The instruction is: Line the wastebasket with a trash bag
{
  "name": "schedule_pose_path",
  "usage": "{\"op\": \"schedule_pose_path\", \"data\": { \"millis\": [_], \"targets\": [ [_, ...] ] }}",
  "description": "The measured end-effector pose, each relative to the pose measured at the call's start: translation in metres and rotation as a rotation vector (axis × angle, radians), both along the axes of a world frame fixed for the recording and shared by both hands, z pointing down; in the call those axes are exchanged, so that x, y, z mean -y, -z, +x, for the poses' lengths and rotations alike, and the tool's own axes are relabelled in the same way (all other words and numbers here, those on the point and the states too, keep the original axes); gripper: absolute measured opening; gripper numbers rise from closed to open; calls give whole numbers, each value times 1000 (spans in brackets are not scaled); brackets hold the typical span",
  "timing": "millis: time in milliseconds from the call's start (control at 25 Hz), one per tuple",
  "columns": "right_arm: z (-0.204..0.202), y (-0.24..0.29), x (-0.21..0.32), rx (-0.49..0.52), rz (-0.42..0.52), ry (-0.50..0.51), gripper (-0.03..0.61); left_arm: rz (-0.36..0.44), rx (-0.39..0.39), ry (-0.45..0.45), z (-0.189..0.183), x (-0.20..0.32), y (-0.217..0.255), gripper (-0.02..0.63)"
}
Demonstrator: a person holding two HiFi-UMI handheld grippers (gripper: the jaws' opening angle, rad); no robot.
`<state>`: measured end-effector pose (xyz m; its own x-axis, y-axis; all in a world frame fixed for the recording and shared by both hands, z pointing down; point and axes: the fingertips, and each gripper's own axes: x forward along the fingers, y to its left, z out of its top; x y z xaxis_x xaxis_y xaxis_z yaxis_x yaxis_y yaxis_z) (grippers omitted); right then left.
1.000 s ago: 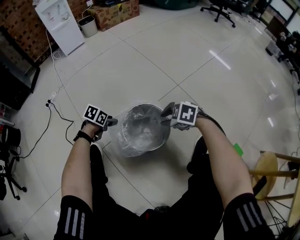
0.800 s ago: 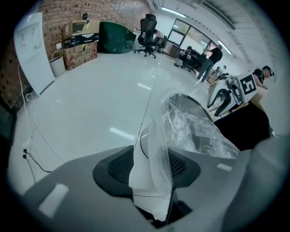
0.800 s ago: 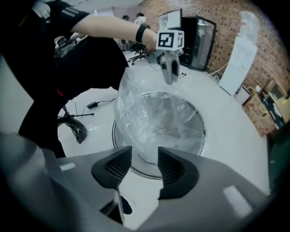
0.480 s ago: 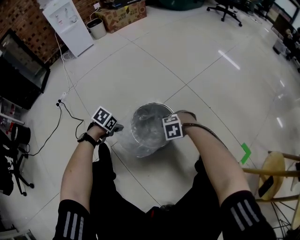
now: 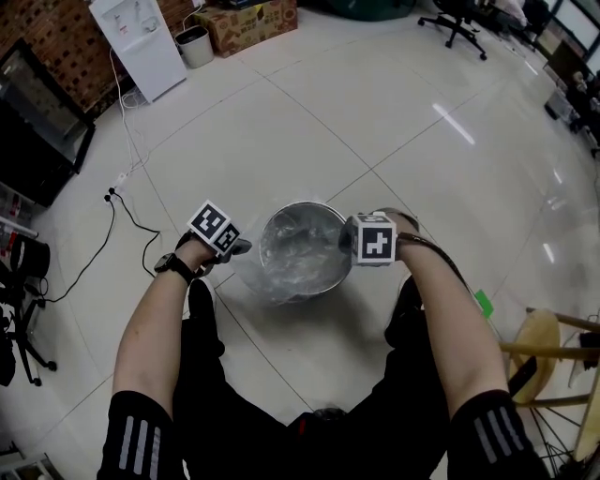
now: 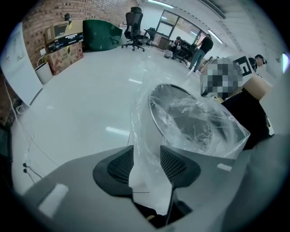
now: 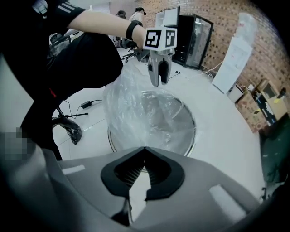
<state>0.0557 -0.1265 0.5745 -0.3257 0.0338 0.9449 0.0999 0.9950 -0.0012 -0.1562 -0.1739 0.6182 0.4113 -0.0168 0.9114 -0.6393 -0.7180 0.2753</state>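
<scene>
Half a second before, the right gripper point(image 5: 345, 241) had hung over the near right part of the wastebasket point(image 5: 302, 204); it now stood farther out at the right rim. Its jaws had just been closing, and in the right gripper view their tips met, with no film visible between them and the trash bag point(image 5: 246, 274) just beyond. The left gripper point(image 5: 239, 247) remained at the basket's left side, its jaws narrow and pinched on a fold of the clear bag film, which ran up between its pads point(image 6: 174, 163) toward the basket. The round metal wastebasket stood on the glossy white tiled floor point(image 5: 375, 103) in front of the person's legs, the bag loose inside it and draped over the left rim. A black cable point(image 5: 127, 211) trailed across the tiles at left. Farther off stood a white water dispenser point(image 5: 141, 42), a small bin point(image 5: 195, 47), a cardboard box point(image 5: 248, 21) and an office chair point(image 5: 455, 19); a wooden stool point(image 5: 534, 342) stood at right.
</scene>
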Motion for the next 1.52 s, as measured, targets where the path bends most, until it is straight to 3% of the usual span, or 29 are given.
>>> {"op": "schedule_pose_path", "data": {
  "millis": [200,360,640,800,960,1080,1160,1280,1400,1520],
  "targets": [
    [34,36,2,17,36,-39,8,-9,14,-29,2,-3,-4,179],
    [72,42,-4,-4,-17,-110,8,-28,7,-49,8,-9,-7,179],
    [127,-14,-27,-160,-140,-157,8,-101,3,-124,18,-28,-13,186],
    [136,-60,-22,-202,-86,-143,8,-94,30,-126,16,-22,-16,186],
    [121,-91,-20,-162,-58,-160,10,-98,46,-131,15,-23,-22,186],
    [124,-90,-19,-160,-103,-193,114,-93,50,-140,19,-22,-22,186],
    [130,-76,-13,-153,-134,-244,129,-89,47,-144,19,-22,-21,186],
    [122,-43,-6,-72,-149,-237,138,-81,36,-143,18,-21,-16,186],
    [118,-7,5,-2,-132,-229,139,-63,20,-132,17,-16,-9,186],
    [121,19,22,78,-99,-284,148,-55,8,-130,16,-14,-2,186]
  ]
}}
